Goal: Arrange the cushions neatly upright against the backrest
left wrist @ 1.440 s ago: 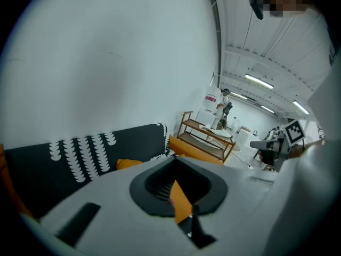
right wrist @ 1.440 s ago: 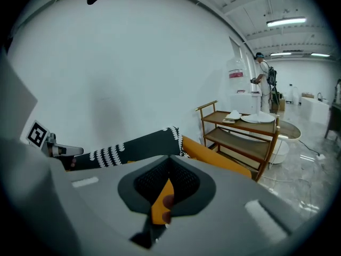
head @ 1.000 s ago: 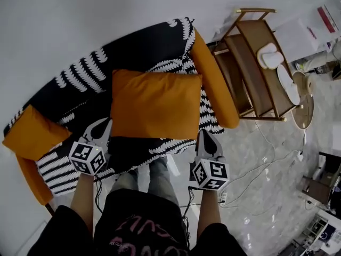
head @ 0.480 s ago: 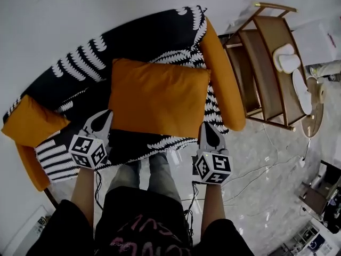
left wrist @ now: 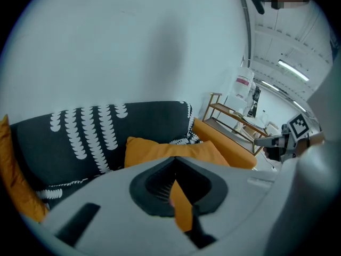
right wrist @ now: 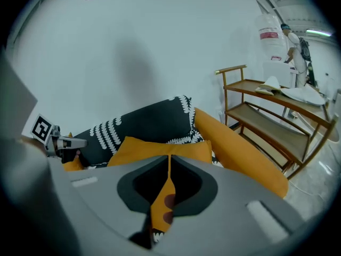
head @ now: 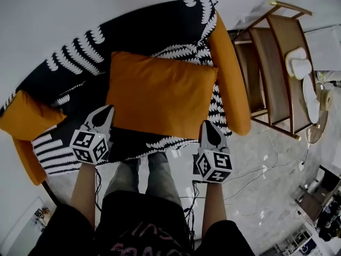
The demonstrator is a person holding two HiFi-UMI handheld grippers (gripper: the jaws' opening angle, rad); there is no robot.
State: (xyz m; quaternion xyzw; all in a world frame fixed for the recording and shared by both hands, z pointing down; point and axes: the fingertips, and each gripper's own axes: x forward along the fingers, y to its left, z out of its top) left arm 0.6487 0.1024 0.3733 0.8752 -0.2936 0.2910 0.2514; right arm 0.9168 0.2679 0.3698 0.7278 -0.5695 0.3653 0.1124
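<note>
— Cushion [head: 160, 100] placement, please?
— It lies over the middle of the sofa [head: 149, 31] seat. Its far edge is close to the backrest and its right edge is just beside the orange armrest [head: 229, 73].
— Room around it?
— Bare seat on its left, up to a second cushion [head: 24, 119]. Open floor [head: 277, 196] on the right.
— Grippers?
— The left gripper [head: 106, 111] and the right gripper [head: 208, 129] each pinch a near corner, jaws closed on the fabric.

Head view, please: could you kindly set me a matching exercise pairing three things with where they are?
Things:
1. large cushion
2. small cushion
3. wooden rack

Places:
A. at the left end of the sofa
B. beside the sofa's right arm
C. held at its near edge by the left gripper and right gripper

Pairs: 1-C, 2-A, 3-B.
</note>
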